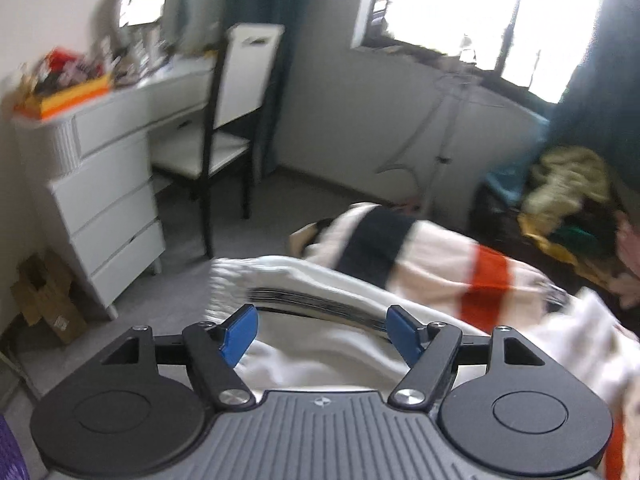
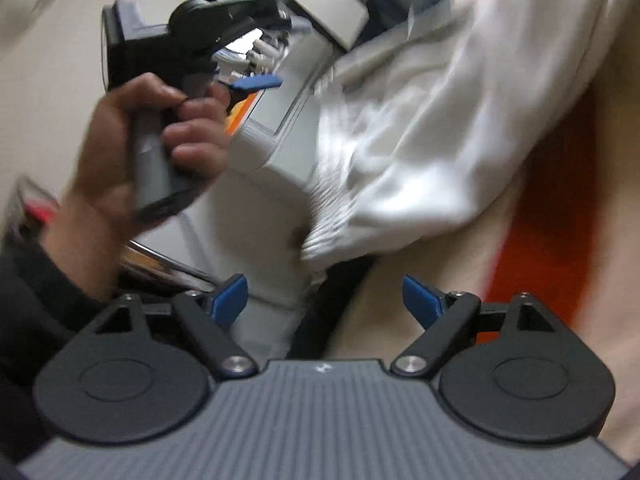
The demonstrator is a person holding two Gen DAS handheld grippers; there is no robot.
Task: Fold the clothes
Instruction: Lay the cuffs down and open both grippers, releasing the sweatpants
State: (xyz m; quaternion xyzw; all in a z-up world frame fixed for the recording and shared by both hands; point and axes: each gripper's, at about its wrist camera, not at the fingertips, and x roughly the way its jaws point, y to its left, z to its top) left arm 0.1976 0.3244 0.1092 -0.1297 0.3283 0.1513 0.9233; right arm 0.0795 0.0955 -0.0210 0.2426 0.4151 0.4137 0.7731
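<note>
Both the left tool and the right tool stand wide and hold nothing, above the white garment on the striped blanket.

Left wrist cam sits low over the white garment, facing across the bed toward desk and window. Right wrist cam close, facing left gripper; both share garment, striped blanket.

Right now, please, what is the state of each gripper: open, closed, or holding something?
Left gripper: open, holding nothing; the white garment lies ahead of it.
Right gripper: open, holding nothing, above the striped blanket.
</note>
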